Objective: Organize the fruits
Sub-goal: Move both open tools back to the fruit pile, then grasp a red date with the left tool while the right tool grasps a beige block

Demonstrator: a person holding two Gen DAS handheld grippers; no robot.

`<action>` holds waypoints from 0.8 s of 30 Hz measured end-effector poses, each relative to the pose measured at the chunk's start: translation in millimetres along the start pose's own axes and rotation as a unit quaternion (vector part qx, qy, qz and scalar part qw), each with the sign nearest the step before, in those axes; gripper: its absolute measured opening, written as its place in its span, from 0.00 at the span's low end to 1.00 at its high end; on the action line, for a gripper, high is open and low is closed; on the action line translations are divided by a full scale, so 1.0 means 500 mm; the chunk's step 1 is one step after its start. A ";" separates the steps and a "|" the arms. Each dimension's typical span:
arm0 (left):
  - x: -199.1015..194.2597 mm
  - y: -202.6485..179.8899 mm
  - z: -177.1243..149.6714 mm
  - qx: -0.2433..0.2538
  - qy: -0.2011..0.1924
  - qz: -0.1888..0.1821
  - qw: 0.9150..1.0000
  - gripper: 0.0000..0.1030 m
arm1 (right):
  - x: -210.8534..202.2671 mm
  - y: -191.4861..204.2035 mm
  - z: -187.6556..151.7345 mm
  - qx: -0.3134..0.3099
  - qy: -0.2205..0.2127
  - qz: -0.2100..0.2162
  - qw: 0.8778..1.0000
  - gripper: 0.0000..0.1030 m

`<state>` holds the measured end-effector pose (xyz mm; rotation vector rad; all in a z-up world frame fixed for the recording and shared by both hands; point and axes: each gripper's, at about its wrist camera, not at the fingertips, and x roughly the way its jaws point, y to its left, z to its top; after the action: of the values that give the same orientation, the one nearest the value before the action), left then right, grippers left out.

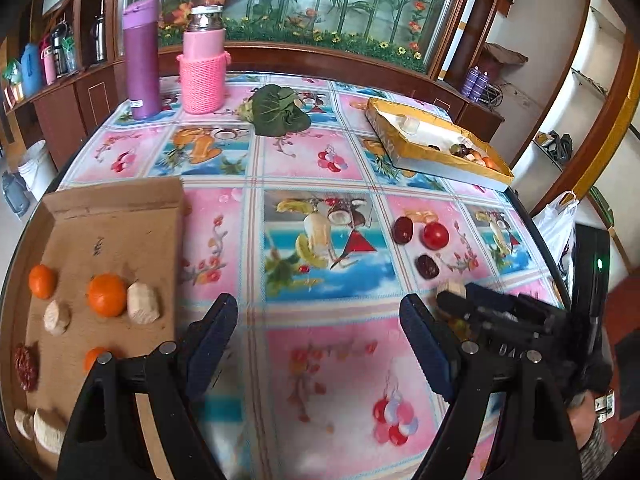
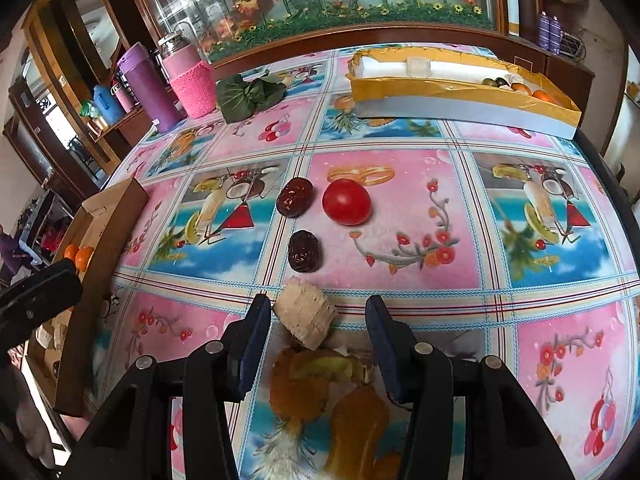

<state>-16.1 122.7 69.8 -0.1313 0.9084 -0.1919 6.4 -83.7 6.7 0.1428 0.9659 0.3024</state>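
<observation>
Your right gripper (image 2: 316,320) is around the pale chunk (image 2: 306,316) on the table (image 2: 520,288), with both fingers apart from it and no squeeze yet. One finger (image 2: 256,320) is very near, the other has a gap. Close off-centre and the chunk may spin or pop toward the dark date (image 2: 305,251) and the red tomato (image 2: 346,201). Your left gripper (image 1: 320,344) is wide apart with nothing in it, beside the cardboard tray (image 1: 120,220). The yellow box (image 2: 460,92) is well apart.

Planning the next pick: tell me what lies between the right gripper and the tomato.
In the right wrist view, a pale cork-like chunk sits by the right gripper; beyond it, bare tablecloth up to the tomato.
</observation>
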 end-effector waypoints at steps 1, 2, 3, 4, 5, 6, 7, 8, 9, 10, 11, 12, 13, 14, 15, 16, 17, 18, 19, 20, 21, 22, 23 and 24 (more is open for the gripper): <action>0.014 -0.008 0.012 0.003 0.004 -0.001 1.000 0.80 | 0.004 -0.002 0.001 0.002 -0.001 0.002 1.000 0.51; 0.029 -0.018 0.022 0.007 0.008 -0.003 1.000 0.80 | 0.007 -0.003 0.001 0.004 -0.002 0.006 1.000 0.51; 0.048 -0.032 0.036 0.012 0.013 -0.006 1.000 0.79 | 0.007 -0.004 0.002 0.005 -0.004 0.006 1.000 0.51; 0.065 -0.044 0.046 0.017 0.016 -0.009 1.000 0.76 | 0.007 -0.004 0.002 0.004 -0.007 0.005 1.000 0.51; 0.083 -0.057 0.056 0.022 0.020 -0.014 0.999 0.73 | 0.007 -0.004 0.002 0.002 -0.010 0.005 1.000 0.51; 0.099 -0.066 0.064 0.026 0.026 -0.017 0.999 0.65 | 0.007 -0.004 0.001 0.001 -0.013 0.006 1.000 0.51; 0.122 -0.078 0.074 0.030 0.037 -0.020 0.999 0.57 | 0.007 -0.003 0.000 0.001 -0.016 0.007 1.000 0.51; 0.141 -0.088 0.081 0.033 0.046 -0.025 0.998 0.55 | 0.006 -0.003 -0.001 0.000 -0.018 0.008 1.000 0.50; 0.159 -0.096 0.088 0.036 0.051 -0.031 0.998 0.52 | 0.006 -0.003 -0.001 -0.001 -0.020 0.008 1.000 0.49; 0.177 -0.106 0.093 0.041 0.055 -0.031 0.997 0.52 | 0.006 -0.003 -0.003 -0.002 -0.021 0.011 1.000 0.46; 0.190 -0.113 0.095 0.045 0.058 -0.028 0.997 0.52 | 0.005 -0.003 -0.004 -0.002 -0.021 0.014 1.000 0.44; 0.204 -0.120 0.097 0.051 0.060 -0.027 0.997 0.52 | 0.005 -0.004 -0.005 -0.001 -0.021 0.017 1.000 0.44; 0.215 -0.127 0.098 0.056 0.062 -0.027 0.996 0.52 | 0.005 -0.003 -0.005 -0.001 -0.021 0.018 1.000 0.44; 0.227 -0.134 0.099 0.062 0.064 -0.027 0.996 0.52 | 0.005 -0.002 -0.005 -0.002 -0.021 0.017 1.000 0.44; 0.235 -0.138 0.099 0.066 0.066 -0.025 0.995 0.51 | 0.005 -0.001 -0.006 -0.003 -0.021 0.017 1.000 0.44; 0.243 -0.140 0.099 0.069 0.068 -0.023 0.995 0.51 | 0.005 0.001 -0.007 -0.005 -0.021 0.016 1.000 0.44; 0.251 -0.142 0.100 0.069 0.070 -0.023 0.995 0.51 | 0.006 0.003 -0.007 -0.008 -0.021 0.015 1.000 0.44; 0.254 -0.145 0.100 0.071 0.067 -0.021 0.995 0.50 | 0.006 0.004 -0.007 -0.010 -0.021 0.015 1.000 0.44; 0.256 -0.148 0.101 0.073 0.064 -0.021 0.995 0.49 | 0.007 0.006 -0.007 -0.012 -0.020 0.016 1.000 0.44; 0.258 -0.149 0.101 0.074 0.064 -0.022 0.995 0.49 | 0.007 0.007 -0.008 -0.013 -0.020 0.017 1.000 0.44; 0.259 -0.152 0.100 0.076 0.062 -0.021 0.995 0.45 | 0.007 0.008 -0.008 -0.015 -0.020 0.017 1.000 0.43; 0.260 -0.155 0.099 0.081 0.058 -0.017 0.995 0.38 | 0.007 0.009 -0.009 -0.016 -0.020 0.016 1.000 0.40; 0.261 -0.159 0.098 0.085 0.057 -0.016 0.995 0.33 | 0.007 0.010 -0.010 -0.018 -0.020 0.015 1.000 0.36; 0.262 -0.162 0.096 0.091 0.058 -0.019 0.994 0.20 | 0.007 0.011 -0.010 -0.019 -0.020 0.013 1.000 0.36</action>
<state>91.9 16.4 13.9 0.0317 0.9994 -0.3194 3.2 -77.4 2.3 0.1263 0.9187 0.3417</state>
